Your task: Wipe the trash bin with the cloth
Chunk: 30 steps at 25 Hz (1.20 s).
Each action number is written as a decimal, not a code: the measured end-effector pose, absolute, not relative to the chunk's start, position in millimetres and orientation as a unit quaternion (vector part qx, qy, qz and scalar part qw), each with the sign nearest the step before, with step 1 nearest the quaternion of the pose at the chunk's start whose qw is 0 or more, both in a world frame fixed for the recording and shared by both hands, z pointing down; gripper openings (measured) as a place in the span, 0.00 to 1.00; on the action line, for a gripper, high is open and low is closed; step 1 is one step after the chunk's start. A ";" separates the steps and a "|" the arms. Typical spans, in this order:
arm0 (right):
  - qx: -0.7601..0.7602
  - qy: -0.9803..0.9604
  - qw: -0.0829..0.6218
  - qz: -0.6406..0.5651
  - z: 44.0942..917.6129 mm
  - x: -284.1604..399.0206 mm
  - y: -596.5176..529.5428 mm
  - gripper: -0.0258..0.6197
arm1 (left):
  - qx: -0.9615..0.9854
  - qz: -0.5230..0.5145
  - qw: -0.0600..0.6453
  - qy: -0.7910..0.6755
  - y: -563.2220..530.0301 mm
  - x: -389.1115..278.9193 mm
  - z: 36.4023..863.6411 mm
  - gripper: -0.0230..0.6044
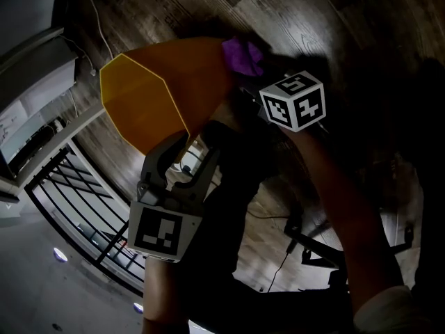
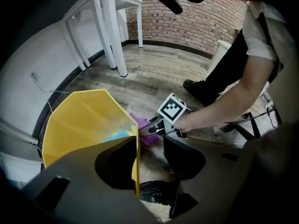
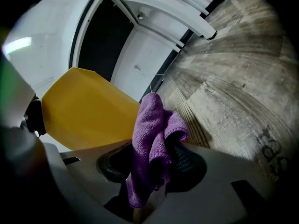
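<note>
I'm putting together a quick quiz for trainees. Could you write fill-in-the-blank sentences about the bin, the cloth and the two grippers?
1. The right gripper is shut on a ____ cloth.
2. The left gripper is ____, with the rim of the bin between its jaws.
3. The far wall in the left gripper view is built of ____.

Missing words: purple; open; brick.

Grey-brown wood-plank floor (image 2: pixel 159 73), worn. Red brick wall (image 2: pixel 187 22) at far end w/ dark skirting. White table (image 2: pixel 112 31) legs far left. White wall (image 2: pixel 23 92) on left. Black railing (image 1: pixel 52 167) near left. Light dim.
</note>
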State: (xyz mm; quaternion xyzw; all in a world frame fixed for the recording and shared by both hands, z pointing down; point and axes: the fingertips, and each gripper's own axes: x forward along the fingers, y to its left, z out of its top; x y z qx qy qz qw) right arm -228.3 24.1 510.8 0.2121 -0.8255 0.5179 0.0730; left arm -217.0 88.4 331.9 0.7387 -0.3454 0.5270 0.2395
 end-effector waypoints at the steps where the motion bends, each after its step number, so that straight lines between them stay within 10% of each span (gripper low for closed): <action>1: 0.207 -0.825 0.084 0.519 516.3 -230.5 24.6 0.32 | 0.738 0.526 0.241 -0.346 88.6 -217.4 331.8 0.33; 12: 0.192 -0.803 0.211 0.523 568.0 -229.4 27.7 0.32 | 0.734 0.517 0.247 -0.364 88.7 -223.3 328.9 0.33; 19: 0.240 -0.792 0.172 0.534 536.3 -182.1 3.1 0.32 | 0.744 0.468 0.231 -0.416 69.6 -220.3 295.5 0.33; 30: 0.255 -0.815 0.101 0.510 363.0 -111.3 -27.5 0.32 | 0.833 0.110 0.219 -0.495 38.6 -184.1 160.1 0.29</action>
